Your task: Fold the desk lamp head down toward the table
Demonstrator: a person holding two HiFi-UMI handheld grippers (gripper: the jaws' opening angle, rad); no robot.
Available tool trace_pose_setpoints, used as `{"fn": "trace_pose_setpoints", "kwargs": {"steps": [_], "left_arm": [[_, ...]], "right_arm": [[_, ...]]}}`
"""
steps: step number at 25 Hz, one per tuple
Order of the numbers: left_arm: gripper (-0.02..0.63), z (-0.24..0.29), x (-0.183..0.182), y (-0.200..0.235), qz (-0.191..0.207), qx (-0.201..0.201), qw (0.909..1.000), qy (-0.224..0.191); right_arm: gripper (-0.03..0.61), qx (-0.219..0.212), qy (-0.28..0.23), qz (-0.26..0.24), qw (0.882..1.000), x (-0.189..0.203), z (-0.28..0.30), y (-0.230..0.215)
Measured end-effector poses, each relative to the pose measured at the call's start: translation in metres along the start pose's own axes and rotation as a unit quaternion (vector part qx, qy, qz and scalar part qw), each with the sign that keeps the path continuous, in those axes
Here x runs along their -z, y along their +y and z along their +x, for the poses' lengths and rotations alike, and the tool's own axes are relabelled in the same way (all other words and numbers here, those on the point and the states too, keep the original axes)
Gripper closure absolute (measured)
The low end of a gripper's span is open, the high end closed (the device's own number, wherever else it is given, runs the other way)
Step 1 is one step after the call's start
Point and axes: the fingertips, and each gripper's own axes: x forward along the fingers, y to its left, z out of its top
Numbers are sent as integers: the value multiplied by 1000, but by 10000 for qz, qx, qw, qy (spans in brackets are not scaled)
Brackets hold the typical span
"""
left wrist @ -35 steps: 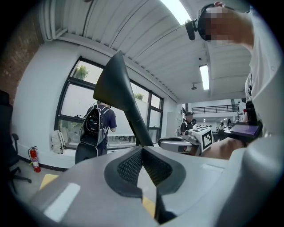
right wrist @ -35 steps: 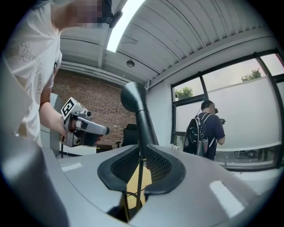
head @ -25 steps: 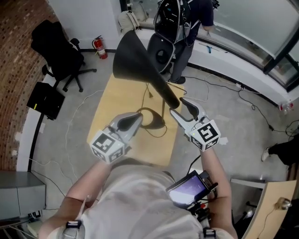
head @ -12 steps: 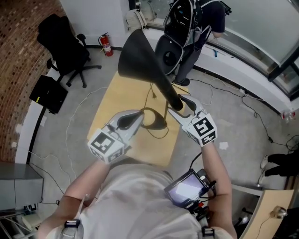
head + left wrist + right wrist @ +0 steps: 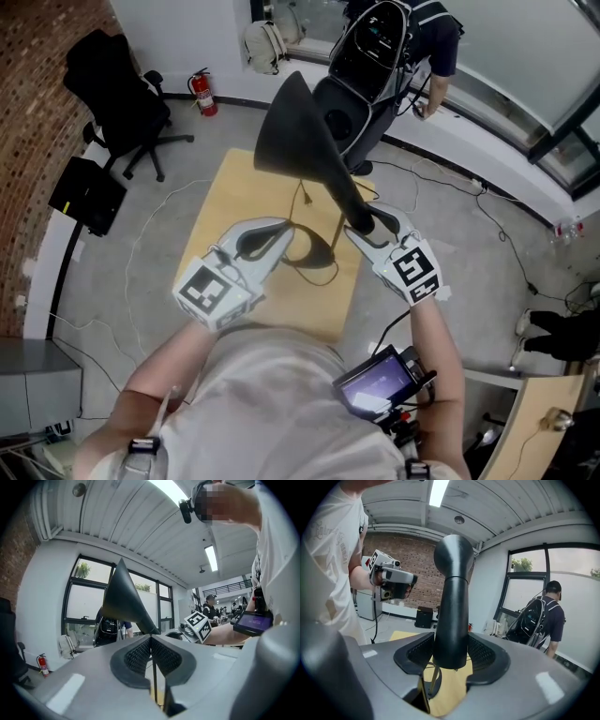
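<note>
Big grey floor [image 5: 141,272], w/ a light wood table [image 5: 230,216] in the middle. At the far side a person w/ a black backpack [image 5: 375,42] stands. A black office chair [image 5: 117,94] sits at the L, by the brick wall [image 5: 23,159].

The black lamp head [image 5: 302,141], a wide cone, is up high over the table's far part. Its big end points up & away, and its thin neck slants down to the R.

The right gripper [image 5: 373,221] has that neck btw. its jaws. The jaws are closing, w/ pads on both sides of the neck.

The left gripper [image 5: 283,229] is just L of it, over the round lamp base [image 5: 314,253] on the table. Its jaws are pressed together. A thin lamp rod [image 5: 153,677] shows right under the line where they meet. Can't tell if it's pinched.

A small red fire extinguisher [image 5: 202,94] stands by the far wall.
</note>
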Motion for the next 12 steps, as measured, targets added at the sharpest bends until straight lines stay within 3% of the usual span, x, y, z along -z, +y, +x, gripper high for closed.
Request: {"fn": "trace_pose_setpoints", "kwargs": {"steps": [12], "left_arm": [[612,-27,-89,-4,476,242,9954,-793]], "right_arm": [[344,245,353,73,9991,10,-12,-2]]}}
